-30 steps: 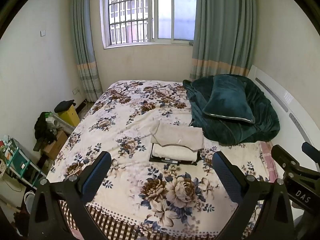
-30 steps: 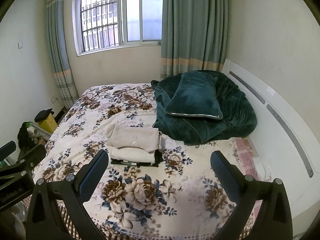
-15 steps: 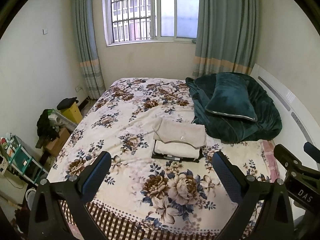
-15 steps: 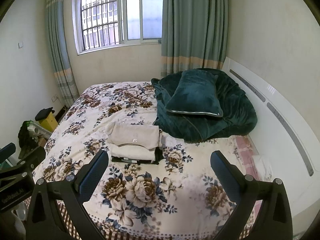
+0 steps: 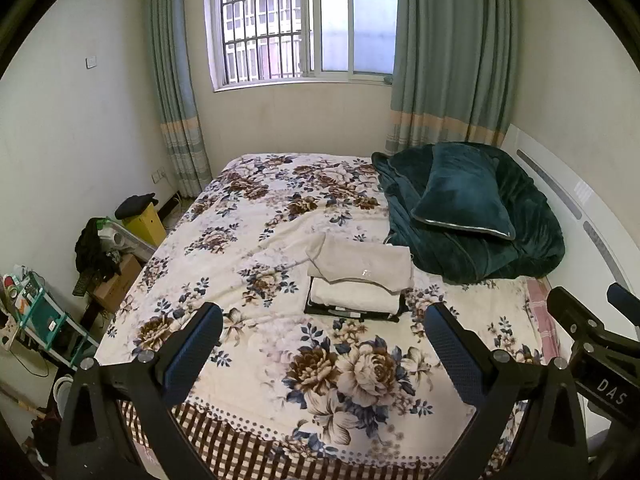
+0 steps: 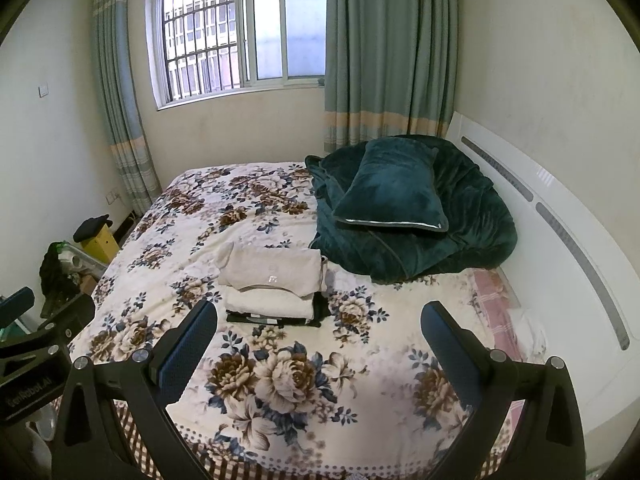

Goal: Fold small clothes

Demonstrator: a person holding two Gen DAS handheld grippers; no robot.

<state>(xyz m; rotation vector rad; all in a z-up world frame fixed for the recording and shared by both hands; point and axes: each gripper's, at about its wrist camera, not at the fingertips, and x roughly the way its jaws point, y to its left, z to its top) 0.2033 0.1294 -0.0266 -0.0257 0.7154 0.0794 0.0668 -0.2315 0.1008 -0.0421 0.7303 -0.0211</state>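
The left gripper [image 5: 322,350] has its two blue-padded fingers [image 5: 194,350] spread wide with nothing between them, held above the near edge of the bed. The right gripper [image 6: 318,348] is likewise wide open and empty, its fingers [image 6: 450,346] framing the same stretch of floral bedspread [image 5: 280,216]; each gripper's black frame also shows at the edge of the other's view, the two side by side. Well beyond both pairs of fingertips, near the middle of the bed, lies the stack of folded clothes [image 5: 360,280]: a beige garment [image 6: 272,270] on top, a white folded piece [image 6: 270,304] beneath it, and a dark item [image 6: 276,318] at the bottom, touching neither gripper. Just to the right of the stack sits a bunched dark green blanket [image 5: 480,240] with a matching pillow [image 6: 394,194] resting on it, against the white headboard [image 6: 560,232]. Behind the bed are a barred window [image 5: 300,24] and teal curtains [image 6: 388,48]. On the floor to the left stand a yellow box [image 5: 144,224] and a small teal rack [image 5: 36,312].
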